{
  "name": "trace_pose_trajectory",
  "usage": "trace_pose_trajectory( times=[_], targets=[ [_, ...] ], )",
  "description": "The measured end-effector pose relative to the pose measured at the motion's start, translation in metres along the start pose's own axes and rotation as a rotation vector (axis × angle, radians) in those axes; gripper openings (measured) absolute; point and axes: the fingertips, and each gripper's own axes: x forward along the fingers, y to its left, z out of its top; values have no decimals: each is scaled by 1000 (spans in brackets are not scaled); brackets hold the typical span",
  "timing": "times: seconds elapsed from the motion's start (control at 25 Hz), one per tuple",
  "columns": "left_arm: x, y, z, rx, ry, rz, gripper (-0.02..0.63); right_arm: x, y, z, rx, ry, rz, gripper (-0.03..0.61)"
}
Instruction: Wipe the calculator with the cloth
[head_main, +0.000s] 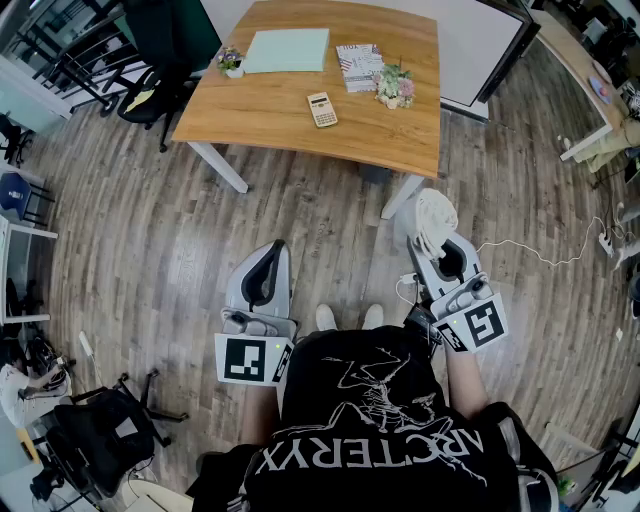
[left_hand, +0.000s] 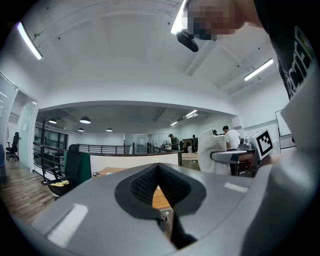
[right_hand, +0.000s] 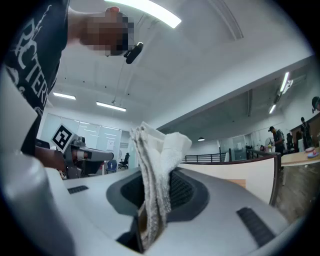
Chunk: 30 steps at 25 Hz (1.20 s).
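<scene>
Just ahead of the person's black T-shirt (head_main: 380, 440), the right tongs (head_main: 432, 248) are clamped on a white terry cloth (head_main: 436, 214) that bunches out past their tips. The left tongs (head_main: 277, 250) are drawn together with nothing between them. Both hang over the wood floor (head_main: 150, 240). At 12 o'clock, well apart, the beige calculator (head_main: 321, 109) lies on the wooden bench (head_main: 260, 115), with a flower posy (head_main: 396, 87) at its 2 o'clock.

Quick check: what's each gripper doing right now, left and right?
Left gripper: shut, nothing between its jaws.
Right gripper: shut on the white cloth.
</scene>
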Motion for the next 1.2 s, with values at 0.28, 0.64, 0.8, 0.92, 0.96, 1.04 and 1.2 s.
trace_pose_trajectory(
  times=[0.28,0.64,0.8,0.92,0.96,1.04,1.2],
  targets=[
    [4,-3,0,23,0,-7,8,1,-3,-5,-20,22,-20,94],
    [22,-7,-1,19,7,11,8,5,-17,-3,-13,-4,1,94],
    [34,-21,-1,6,15,19,8,0,-32,-4,4,-6,20,92],
    [43,-29,-4,9,21,35,8,-1,-43,-6,8,-5,39,92],
    [46,-30,-6,7,24,43,8,-1,-47,-8,9,-4,46,93],
    [53,-34,-10,4,30,59,8,0,-55,-11,12,2,61,92],
    [73,-33,-15,4,43,76,8,10,-73,-19,18,11,82,92]
  ],
)
